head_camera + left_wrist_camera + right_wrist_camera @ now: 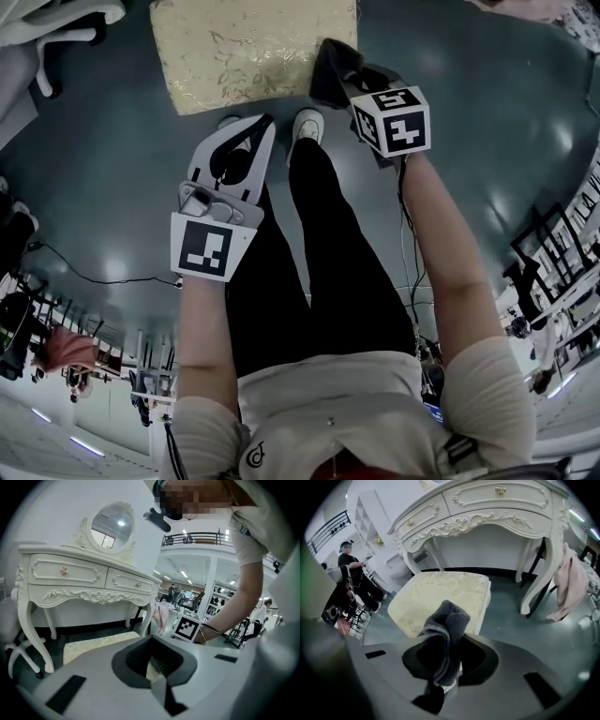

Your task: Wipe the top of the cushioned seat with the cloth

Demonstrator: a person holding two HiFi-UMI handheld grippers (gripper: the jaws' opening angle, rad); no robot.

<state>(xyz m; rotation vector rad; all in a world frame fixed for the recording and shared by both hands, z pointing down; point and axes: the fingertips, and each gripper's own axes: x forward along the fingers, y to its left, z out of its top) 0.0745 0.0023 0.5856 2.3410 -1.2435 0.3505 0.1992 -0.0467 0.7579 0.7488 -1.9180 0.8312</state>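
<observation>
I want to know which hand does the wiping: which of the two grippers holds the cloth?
The right gripper: its jaws are shut on the dark grey cloth. The left gripper has nothing between its jaws.

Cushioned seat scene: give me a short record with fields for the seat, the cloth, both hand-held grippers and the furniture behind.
seat: cream patterned cushioned seat, in front of the white carved dressing table
cloth: dark grey cloth, bunched, over the seat's near edge; contact unclear
right hand-held gripper: shut on the cloth
left hand-held gripper: jaws together, nothing between them, short of the seat
furniture detail: oval mirror on top of the dressing table
other: pink garment hanging by a table leg
</observation>
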